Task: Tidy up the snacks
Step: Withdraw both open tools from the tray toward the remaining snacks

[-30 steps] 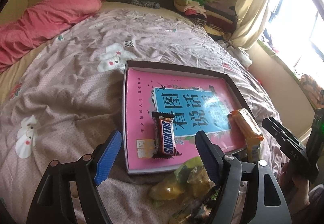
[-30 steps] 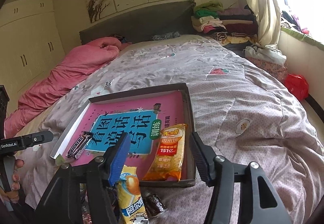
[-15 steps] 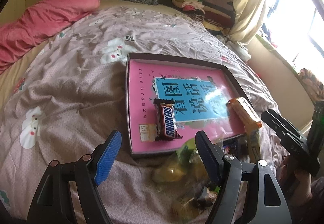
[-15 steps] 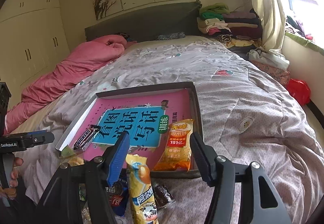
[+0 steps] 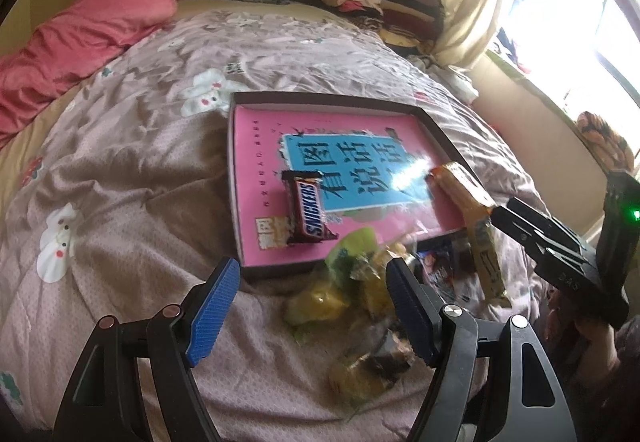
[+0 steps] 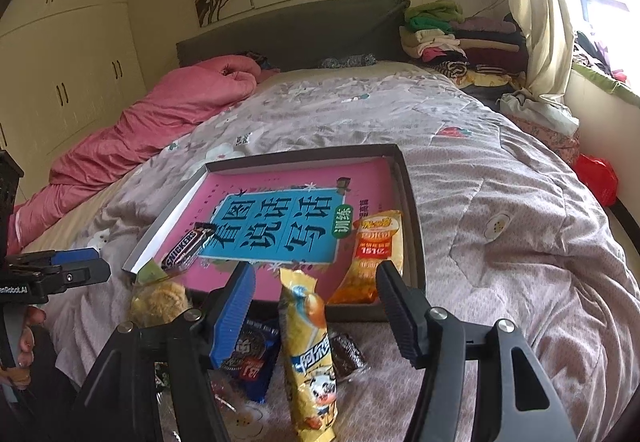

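1. Blue ribbed pads face each other on both tongs. The left gripper (image 5: 312,306) stands released, nothing between its jaws; it hangs over a loose heap of yellow-green wrapped snacks (image 5: 340,294) on the quilt.
2. The right gripper (image 6: 316,306) is likewise released. A long yellow wafer packet (image 6: 308,354) lies between its jaws, but the pads do not press on it.
3. Handling, judged: the wafer packet is light, glossy film, likely slippery and crushable. Take it across the middle of its width with gentle pressure (the crimped ends would fold).
4. Beside the wafer packet, to its left, lies a blue biscuit packet (image 6: 252,362); to its right a small dark wrapped sweet (image 6: 346,354). All sit on the bed just outside the near wall of the tray.
5. The dark shallow tray (image 6: 412,210) is stiff-walled card, rectangular, lined with a pink book cover bearing a blue panel.
6. Inside the tray: a Snickers bar (image 5: 308,212) at the near left, firm and flat, and an orange snack bag (image 6: 372,258) along the right wall, soft and puffed.
7. The quilt (image 5: 132,202) beneath is soft, creased, mauve fabric with white motifs; an uneven bearing surface.
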Demonstrator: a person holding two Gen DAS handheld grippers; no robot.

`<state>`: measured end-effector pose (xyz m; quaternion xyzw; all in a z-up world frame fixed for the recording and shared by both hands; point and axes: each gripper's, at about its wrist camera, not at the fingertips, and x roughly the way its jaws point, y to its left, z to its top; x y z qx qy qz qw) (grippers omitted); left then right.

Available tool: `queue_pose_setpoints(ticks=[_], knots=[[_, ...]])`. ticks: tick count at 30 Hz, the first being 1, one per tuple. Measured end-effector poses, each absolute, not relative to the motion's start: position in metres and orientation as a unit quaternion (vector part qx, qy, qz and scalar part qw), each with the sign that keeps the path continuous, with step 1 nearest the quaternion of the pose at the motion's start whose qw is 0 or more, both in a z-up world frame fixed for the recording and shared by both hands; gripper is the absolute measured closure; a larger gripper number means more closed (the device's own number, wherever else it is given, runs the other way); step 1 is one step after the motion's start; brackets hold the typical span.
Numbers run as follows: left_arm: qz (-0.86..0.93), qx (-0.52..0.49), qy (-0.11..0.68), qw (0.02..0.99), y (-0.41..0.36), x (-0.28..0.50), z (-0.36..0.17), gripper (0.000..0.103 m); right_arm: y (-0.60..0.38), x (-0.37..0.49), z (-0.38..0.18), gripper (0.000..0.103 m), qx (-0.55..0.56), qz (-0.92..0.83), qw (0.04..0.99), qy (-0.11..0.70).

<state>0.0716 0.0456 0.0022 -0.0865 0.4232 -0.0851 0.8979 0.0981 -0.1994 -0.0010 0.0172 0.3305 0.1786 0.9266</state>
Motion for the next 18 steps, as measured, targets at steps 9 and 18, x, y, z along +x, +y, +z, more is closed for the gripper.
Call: queue_pose_setpoints(ticks=[9, 18], knots=[[-0.129, -0.064, 0.437, 0.888, 0.024, 0.066, -0.001, 0.026, -0.197, 0.088, -0.006, 0.04, 0.012, 0.177, 0.919, 0.352], [-0.159, -0.045, 0.453, 0.876, 0.007, 0.061, -0.009, 0.026, -0.189, 0.082, -0.014, 0.043, -0.001, 0.184, 0.906, 0.38]])
